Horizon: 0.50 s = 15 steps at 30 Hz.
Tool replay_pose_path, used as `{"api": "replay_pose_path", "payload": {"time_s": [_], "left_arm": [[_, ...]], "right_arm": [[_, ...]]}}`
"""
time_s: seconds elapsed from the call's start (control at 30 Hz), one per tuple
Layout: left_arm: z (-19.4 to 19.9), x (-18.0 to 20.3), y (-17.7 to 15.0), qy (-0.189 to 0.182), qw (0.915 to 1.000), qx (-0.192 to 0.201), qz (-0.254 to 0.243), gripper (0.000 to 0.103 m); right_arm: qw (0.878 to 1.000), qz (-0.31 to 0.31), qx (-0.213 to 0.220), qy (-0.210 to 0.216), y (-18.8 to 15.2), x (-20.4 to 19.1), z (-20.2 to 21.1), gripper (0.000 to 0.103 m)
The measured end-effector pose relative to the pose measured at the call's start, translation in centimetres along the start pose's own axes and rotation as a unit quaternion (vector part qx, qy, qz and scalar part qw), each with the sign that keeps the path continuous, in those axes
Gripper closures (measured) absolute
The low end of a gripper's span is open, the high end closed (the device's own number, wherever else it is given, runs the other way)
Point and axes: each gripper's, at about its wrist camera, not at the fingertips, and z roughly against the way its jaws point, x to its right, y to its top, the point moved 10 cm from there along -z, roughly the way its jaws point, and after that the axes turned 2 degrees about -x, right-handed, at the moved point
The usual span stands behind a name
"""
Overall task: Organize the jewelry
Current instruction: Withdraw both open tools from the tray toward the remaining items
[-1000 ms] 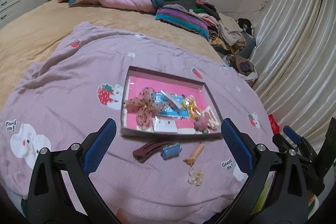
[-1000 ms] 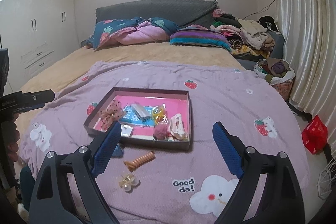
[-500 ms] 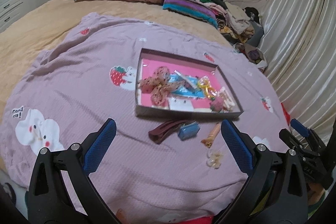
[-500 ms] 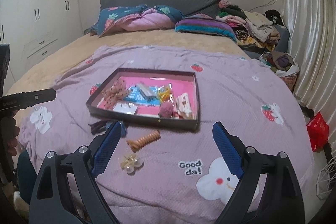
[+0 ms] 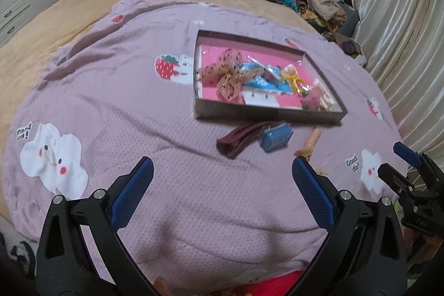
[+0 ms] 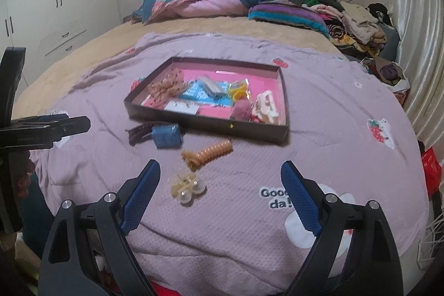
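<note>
Four clips outside tray; bow inside.

"Good da!" on the purple blanket

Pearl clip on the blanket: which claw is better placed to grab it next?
Probably the right claw: open, with the pearl clip just ahead, near its left finger. The left claw is open too, but the clip is barely visible behind its right finger.

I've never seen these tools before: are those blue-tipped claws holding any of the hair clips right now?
No. The left gripper and right gripper are both open and empty, above the lilac blanket.
</note>
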Motion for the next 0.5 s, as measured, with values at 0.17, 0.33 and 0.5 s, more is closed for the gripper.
{"api": "replay_pose_path", "payload": {"time_s": [0.17,0.33,0.5], "left_arm": [[-1.1,0.2,-0.7,0.007,0.9999,-0.013,-0.009,0.01],[-2.4,0.5,-1.1,0.013,0.9995,-0.023,-0.018,0.01],[-3.9,0.5,-1.1,0.019,0.999,-0.031,-0.026,0.01]], "right_arm": [[1.0,0.01,-0.015,0.005,-1.0,-0.6,-1.1,0.015],[0.999,0.014,-0.029,0.011,-1.7,-1.1,-2.4,0.015],[0.999,0.018,-0.039,0.015,-2.3,-1.5,-3.5,0.015]]}}
